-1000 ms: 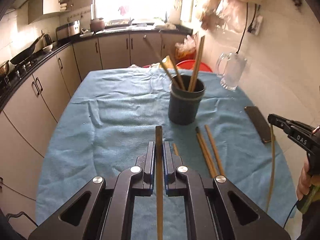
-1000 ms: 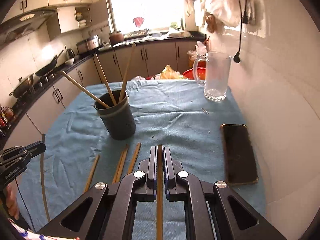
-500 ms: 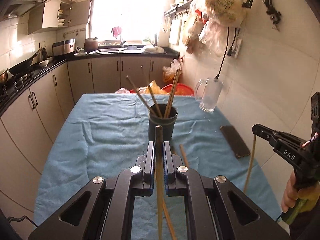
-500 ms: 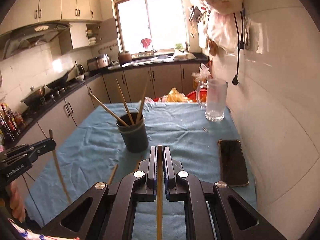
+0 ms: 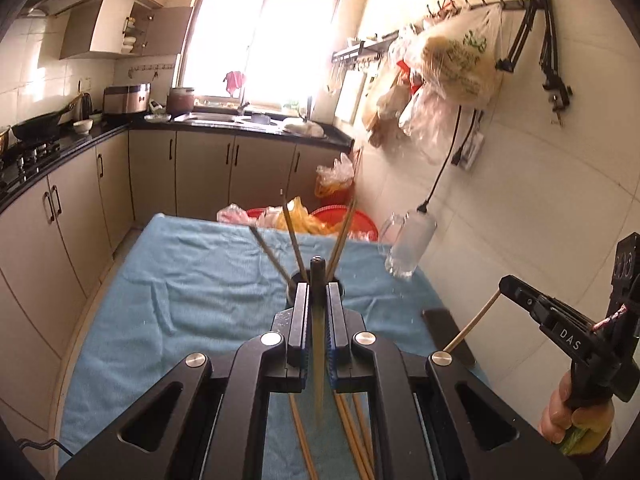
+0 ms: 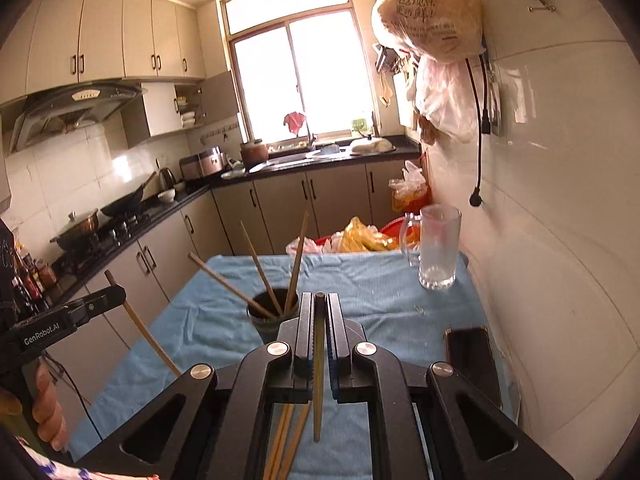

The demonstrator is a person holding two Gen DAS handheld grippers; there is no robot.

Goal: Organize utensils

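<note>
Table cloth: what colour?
Light blue, plain, a bit wrinkled. The table cloth shows best in the right wrist view.

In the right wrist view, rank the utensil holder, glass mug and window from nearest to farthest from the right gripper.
From the right gripper:
1. Utensil holder, just ahead on the left.
2. Glass mug, at the table's far right by the wall.
3. Window, beyond the counter.

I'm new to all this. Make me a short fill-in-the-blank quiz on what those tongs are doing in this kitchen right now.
1. Each of the tongs, left tongs and right tongs, is shut on a single ____.
2. The dark holder already has ____ chopsticks in it.
3. The tablecloth is coloured ____.
4. The phone lies below the glass ____.

Missing words: chopstick; three; blue; mug
</note>
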